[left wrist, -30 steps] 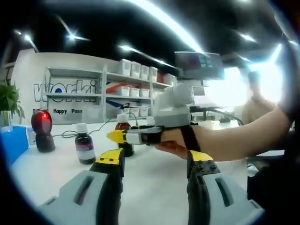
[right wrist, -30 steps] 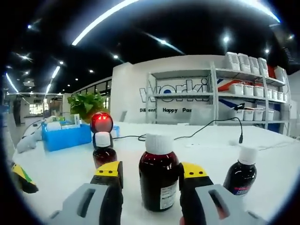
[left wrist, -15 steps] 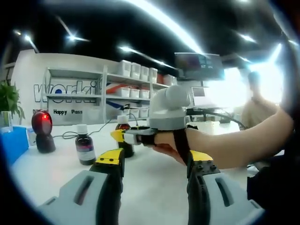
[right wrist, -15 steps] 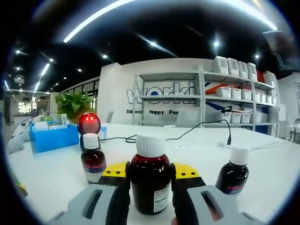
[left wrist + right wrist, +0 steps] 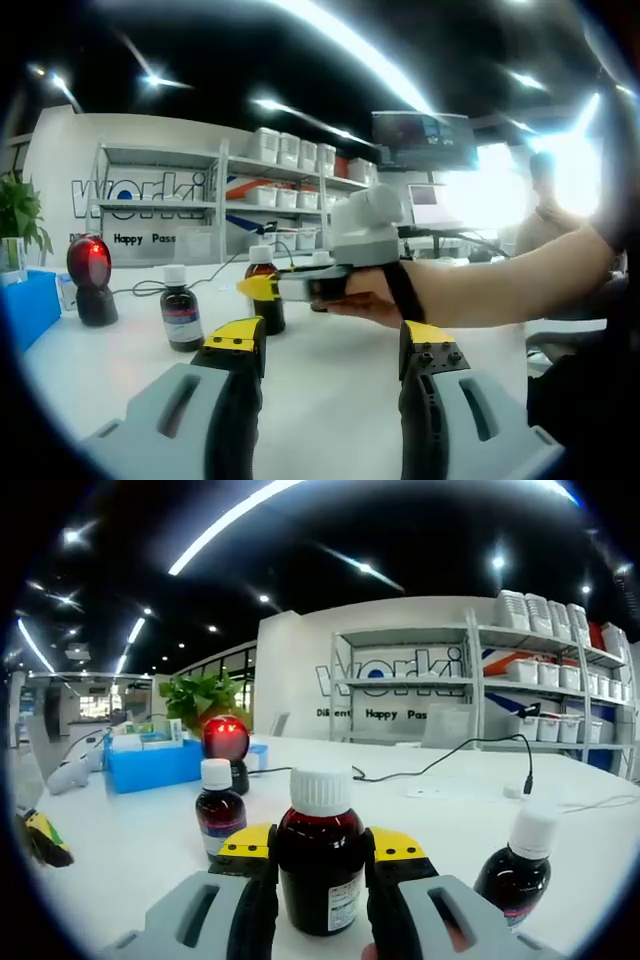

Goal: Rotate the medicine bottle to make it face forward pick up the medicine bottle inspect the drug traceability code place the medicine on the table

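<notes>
Glossy dark bottle (image 5: 320, 872), matt white table (image 5: 450, 820).

A showroom-like lab or demo space: a white tabletop (image 5: 440, 810), metal shelving (image 5: 500, 680) stacked with white storage bins (image 5: 535, 610), a wall logo (image 5: 395, 670) behind it, a wall-mounted screen (image 5: 425, 140), and dark ceilings with strip lights (image 5: 240, 525)

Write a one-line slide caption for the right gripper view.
Right gripper shut on a white-capped medicine bottle on the white table, two smaller bottles flanking it.
</notes>
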A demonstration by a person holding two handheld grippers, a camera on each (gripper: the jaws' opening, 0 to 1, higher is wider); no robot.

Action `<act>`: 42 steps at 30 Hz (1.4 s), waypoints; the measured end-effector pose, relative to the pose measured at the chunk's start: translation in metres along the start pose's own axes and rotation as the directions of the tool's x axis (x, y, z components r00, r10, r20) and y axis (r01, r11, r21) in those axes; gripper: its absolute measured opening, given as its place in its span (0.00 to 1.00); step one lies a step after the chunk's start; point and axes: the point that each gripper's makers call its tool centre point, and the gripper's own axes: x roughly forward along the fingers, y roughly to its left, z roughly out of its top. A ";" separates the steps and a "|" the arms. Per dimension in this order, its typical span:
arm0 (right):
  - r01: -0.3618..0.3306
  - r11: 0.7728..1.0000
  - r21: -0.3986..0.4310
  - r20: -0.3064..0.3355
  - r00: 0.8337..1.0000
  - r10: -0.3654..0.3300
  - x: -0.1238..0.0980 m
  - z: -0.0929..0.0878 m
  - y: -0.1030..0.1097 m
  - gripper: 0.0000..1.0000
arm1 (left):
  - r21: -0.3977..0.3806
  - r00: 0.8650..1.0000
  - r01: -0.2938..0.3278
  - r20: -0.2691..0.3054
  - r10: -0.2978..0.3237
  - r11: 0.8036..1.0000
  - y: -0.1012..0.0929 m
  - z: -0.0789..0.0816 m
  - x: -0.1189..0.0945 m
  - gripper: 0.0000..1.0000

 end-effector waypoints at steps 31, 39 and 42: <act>-0.152 0.984 0.093 0.040 0.988 0.149 -0.001 0.000 -0.003 0.40 | 0.001 1.000 0.002 -0.009 -0.002 1.000 0.000 -0.001 0.001 0.45; 0.063 0.997 0.033 0.070 0.995 -0.066 -0.011 0.009 0.002 0.46 | -0.005 1.000 -0.009 0.010 0.010 1.000 0.002 0.002 -0.001 0.45; 0.171 0.985 -0.001 0.048 0.984 -0.171 -0.011 0.007 0.001 0.45 | -0.006 1.000 -0.015 0.016 0.015 1.000 0.003 0.003 -0.001 0.45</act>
